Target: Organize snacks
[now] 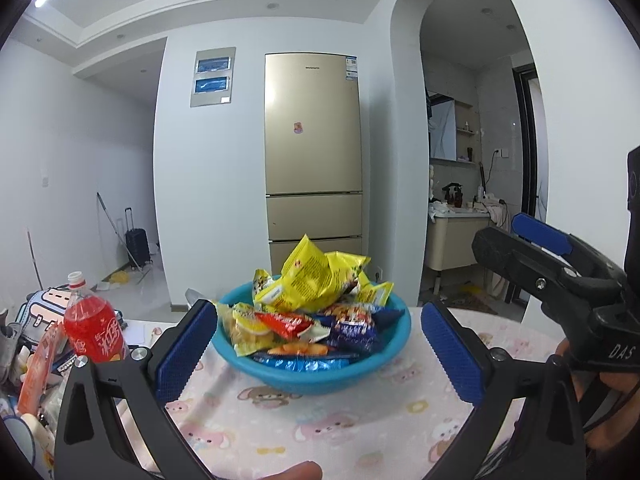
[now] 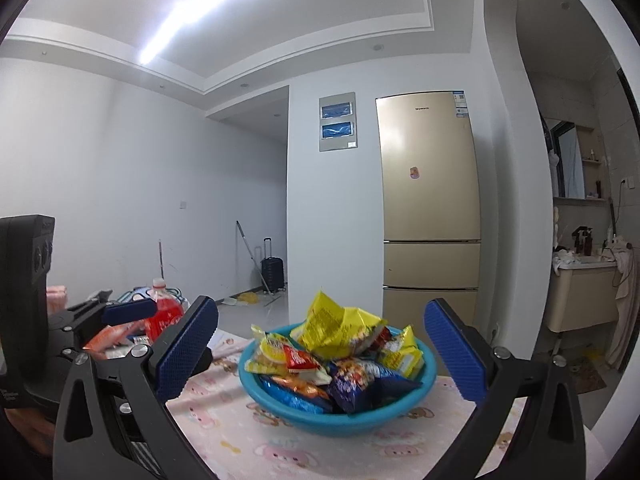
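We held both tools level over the table (image 1: 280, 432), which wore a pink cloth printed with cartoon bears, and neither had taken anything yet. The left tool (image 1: 316, 354) stood with its blue ribbed pads spread wide, empty, framing the bowl from our side; the right tool (image 2: 322, 354) was spread just as wide and empty too, and in the left view its black body (image 1: 560, 280) hung at the right, above the table edge. To do this step well, we judged we should pick one packet lying on top, come down on it with the pads on either side of a crimped edge or a flat corner, and close gently, since puffed foil bags slip and crush easily; lifting straight up would keep the neighbours from spilling over the rim. Beyond the tools sat the round turquoise plastic bowl (image 1: 384, 356), resting on the cloth near the far edge of the table and heaped with snack packets. The crumpled yellow foil bag (image 1: 316, 276) sat highest, with a red-and-white packet (image 1: 286, 324) and a dark blue packet (image 1: 354, 334) lower at the front, touching one another. To the left, well apart from the bowl, stood a clear plastic bottle of red drink (image 1: 92, 324) among clutter. Farthest off, a tall gold-coloured fridge (image 1: 312, 140) stood against the white wall.
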{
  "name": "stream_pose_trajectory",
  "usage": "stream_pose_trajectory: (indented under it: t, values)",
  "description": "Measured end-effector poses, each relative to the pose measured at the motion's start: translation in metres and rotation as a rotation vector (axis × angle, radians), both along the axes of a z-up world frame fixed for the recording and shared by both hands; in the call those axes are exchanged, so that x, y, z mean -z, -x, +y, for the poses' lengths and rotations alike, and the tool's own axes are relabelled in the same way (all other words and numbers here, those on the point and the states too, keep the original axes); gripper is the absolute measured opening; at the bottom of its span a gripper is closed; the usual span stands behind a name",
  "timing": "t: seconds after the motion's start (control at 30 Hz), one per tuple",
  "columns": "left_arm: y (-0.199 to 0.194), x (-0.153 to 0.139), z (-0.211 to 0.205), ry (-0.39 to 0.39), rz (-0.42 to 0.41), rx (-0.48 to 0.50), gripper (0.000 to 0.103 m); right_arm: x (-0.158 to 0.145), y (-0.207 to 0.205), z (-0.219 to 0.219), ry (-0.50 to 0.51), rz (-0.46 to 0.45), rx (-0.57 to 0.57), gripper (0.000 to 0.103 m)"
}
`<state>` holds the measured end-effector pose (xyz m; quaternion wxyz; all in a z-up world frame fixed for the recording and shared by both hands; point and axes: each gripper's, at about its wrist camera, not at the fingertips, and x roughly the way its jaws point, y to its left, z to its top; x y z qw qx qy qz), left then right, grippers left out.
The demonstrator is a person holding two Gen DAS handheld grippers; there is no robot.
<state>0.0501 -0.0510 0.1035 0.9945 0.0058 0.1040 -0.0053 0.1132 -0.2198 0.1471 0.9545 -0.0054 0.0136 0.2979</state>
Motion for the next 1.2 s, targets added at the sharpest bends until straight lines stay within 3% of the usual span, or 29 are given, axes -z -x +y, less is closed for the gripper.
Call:
stream_pose_trajectory:
  t: [0.57, 0.63, 0.8, 1.03, 1.2]
  values:
    - [-0.003, 0.057, 0.012, 0.047, 0.046, -0.028, 0.103, 0.067, -0.001, -0.011, 0.015, 0.113, -0.001, 0.103]
    - [-0.005, 0.063, 0.01, 0.033, 0.043, -0.043, 0.103, 0.078, -0.006, -0.011, -0.008, 0.158, 0.006, 0.103]
    - [-0.011, 0.08, 0.003, -0.047, 0.03, -0.106, 0.103, 0.103, -0.022, 0.003, 0.06, 0.233, 0.045, 0.103]
    - [-0.022, 0.096, 0.001, -0.072, 0.074, -0.098, 0.103, 0.108, -0.026, -0.004, 0.05, 0.263, 0.07, 0.103]
    - [-0.024, 0.098, 0.006, -0.045, 0.082, -0.108, 0.103, 0.107, -0.022, 0.003, 0.093, 0.245, 0.064, 0.103]
